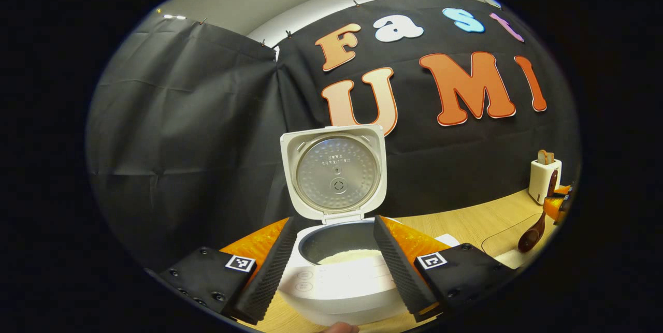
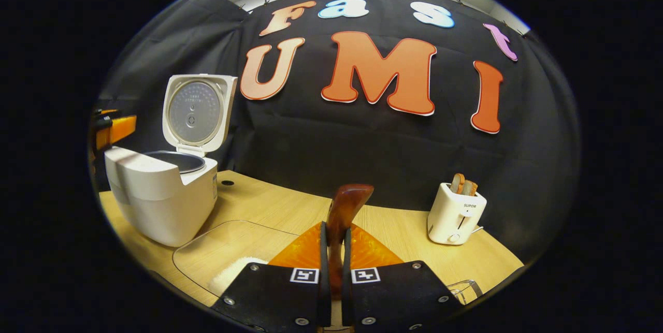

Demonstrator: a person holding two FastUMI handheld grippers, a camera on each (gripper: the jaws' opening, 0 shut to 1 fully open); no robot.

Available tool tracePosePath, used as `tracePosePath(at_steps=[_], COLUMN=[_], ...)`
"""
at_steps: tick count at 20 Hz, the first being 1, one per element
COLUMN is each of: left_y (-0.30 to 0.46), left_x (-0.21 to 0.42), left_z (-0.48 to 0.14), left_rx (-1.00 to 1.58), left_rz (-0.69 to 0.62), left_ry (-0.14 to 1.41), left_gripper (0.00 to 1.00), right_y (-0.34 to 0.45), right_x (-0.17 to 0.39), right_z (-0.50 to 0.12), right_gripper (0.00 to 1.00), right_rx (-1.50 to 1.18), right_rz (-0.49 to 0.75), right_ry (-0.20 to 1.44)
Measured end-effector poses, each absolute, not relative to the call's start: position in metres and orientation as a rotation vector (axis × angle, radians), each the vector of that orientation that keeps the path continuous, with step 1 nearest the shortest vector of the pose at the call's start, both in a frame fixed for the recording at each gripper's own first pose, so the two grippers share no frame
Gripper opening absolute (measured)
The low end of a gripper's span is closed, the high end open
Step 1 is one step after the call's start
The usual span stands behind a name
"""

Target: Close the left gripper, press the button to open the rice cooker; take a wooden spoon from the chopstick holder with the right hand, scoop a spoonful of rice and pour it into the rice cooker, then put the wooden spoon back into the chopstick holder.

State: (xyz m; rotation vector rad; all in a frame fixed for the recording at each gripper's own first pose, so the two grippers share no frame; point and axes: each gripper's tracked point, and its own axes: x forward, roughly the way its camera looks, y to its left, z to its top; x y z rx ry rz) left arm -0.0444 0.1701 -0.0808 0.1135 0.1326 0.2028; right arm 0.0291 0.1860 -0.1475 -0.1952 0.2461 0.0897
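The white rice cooker stands open, its lid upright, with white rice in the inner pot. My left gripper is open, one finger on each side of the cooker's front. My right gripper is shut on the handle of the dark wooden spoon, whose bowl points forward and up. In the left gripper view the wooden spoon hangs over the glass tray at the far right. The cooker stands to the left of the right gripper. I cannot tell whether the spoon holds rice.
A white toaster with bread slices stands at the back right of the wooden table. A glass tray holding loose rice lies between the cooker and the right gripper. A wire rim shows at the bottom right.
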Motion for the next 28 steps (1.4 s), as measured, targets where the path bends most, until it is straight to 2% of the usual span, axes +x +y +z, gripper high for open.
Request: tracePosePath(at_steps=[4,11,17,28], left_y=[0.175,0.174,0.178,0.180], left_x=[-0.046,-0.046,-0.049,-0.052], left_z=[-0.084,-0.091,-0.096,-0.097], left_rx=[0.110,0.088,0.081,0.071], left_rz=[0.212,0.200,0.211,0.216], left_ry=[0.129,0.130,0.142,0.143], left_gripper=[0.98,0.98,0.98,0.98], right_y=[0.204,0.232,0.260,0.243], right_x=[0.023,0.011,0.000,0.012], right_z=[-0.158,-0.159,-0.163,-0.192], right_gripper=[0.08,0.08,0.08,0.08], right_rx=[-0.167,0.210,0.397,0.797], right_rz=[0.105,0.187,0.267,0.211], right_ry=[0.270,0.356,0.472,0.670])
